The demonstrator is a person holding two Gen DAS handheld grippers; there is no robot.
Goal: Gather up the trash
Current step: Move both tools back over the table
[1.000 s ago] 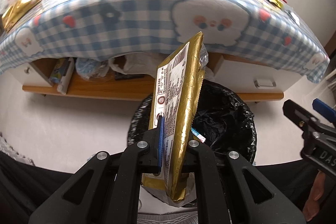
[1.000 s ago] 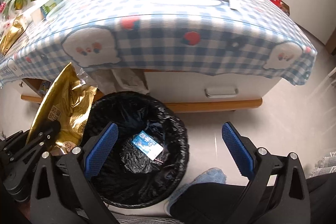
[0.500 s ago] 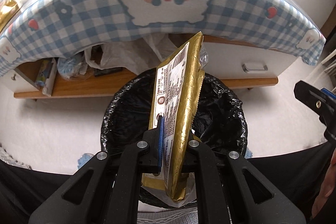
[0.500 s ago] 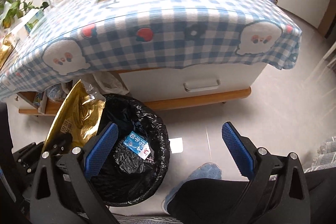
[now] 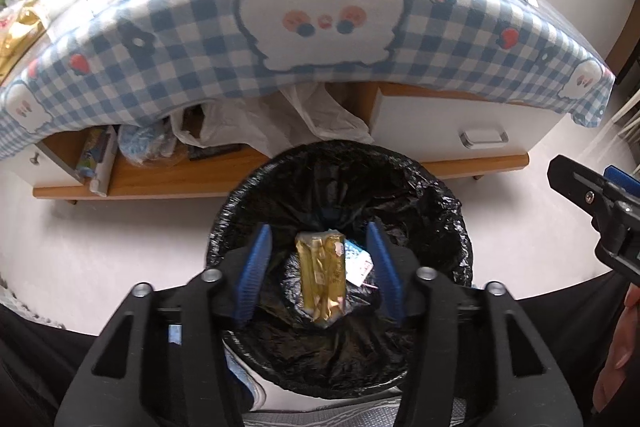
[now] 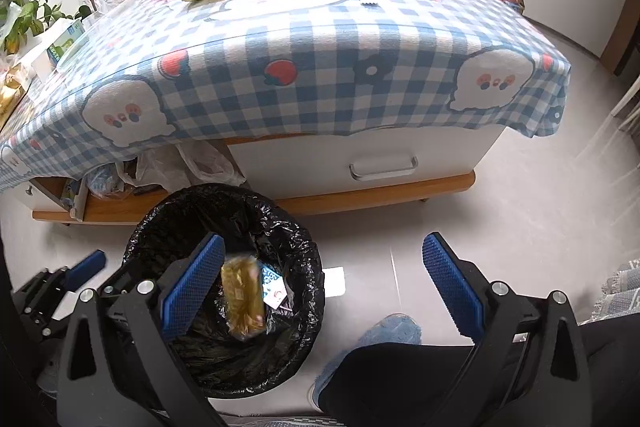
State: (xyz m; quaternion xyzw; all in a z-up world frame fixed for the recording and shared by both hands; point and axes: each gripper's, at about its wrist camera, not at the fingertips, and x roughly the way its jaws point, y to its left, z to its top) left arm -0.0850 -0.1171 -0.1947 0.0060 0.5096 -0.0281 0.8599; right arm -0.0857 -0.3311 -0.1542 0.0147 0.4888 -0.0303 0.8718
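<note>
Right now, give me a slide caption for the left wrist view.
Left gripper opening above the bin; gold packet lies loose inside the black liner.

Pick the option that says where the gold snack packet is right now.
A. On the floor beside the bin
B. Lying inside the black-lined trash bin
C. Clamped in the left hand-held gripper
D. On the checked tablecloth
B: the gold snack packet lies inside the black-lined trash bin, free of the blue pads of the left hand-held gripper, whose jaws are opening above it.
</note>
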